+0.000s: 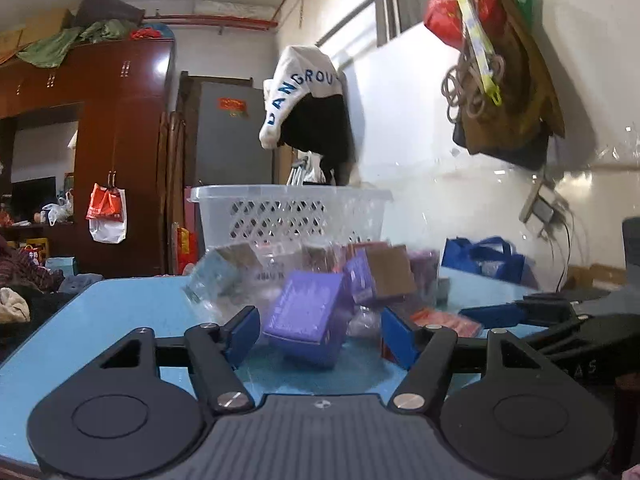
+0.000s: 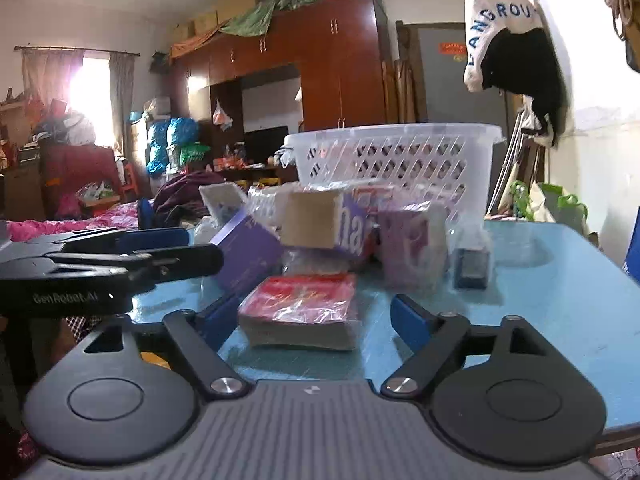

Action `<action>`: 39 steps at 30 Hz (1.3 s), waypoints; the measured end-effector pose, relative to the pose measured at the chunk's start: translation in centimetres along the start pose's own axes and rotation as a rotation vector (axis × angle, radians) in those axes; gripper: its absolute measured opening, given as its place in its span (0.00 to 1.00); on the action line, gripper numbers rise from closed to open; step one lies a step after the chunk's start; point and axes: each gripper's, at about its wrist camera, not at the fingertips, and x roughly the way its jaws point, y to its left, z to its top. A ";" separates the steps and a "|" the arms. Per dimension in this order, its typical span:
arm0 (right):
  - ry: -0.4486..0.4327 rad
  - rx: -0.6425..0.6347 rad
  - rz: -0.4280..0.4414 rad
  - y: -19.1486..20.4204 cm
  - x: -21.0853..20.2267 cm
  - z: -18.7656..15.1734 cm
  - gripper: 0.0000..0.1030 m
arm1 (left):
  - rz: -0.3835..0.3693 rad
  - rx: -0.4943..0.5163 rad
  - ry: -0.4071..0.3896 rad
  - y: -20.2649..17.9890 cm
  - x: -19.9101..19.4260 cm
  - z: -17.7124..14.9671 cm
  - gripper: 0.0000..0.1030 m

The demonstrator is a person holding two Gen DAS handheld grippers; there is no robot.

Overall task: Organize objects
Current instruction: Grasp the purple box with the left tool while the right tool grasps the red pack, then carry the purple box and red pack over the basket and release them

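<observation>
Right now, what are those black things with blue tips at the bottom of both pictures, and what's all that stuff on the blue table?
Those are two grabbing tools a person holds, one in each hand. Each carries a camera looking along its two fingers, so each picture comes from one tool. The left gripper is open around a purple box, not squeezing it. The right gripper is open around a red wrapped packet. More boxes are piled on the blue table in front of a white basket. Nothing is held.

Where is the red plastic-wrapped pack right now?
In the right wrist view the red pack lies flat on the blue table, between the open right gripper fingers, in front of the purple box.
</observation>
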 end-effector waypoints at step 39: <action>-0.125 0.049 0.004 -5.0 -2.3 3.9 0.65 | 0.037 -0.112 -0.107 1.3 -0.6 1.6 0.45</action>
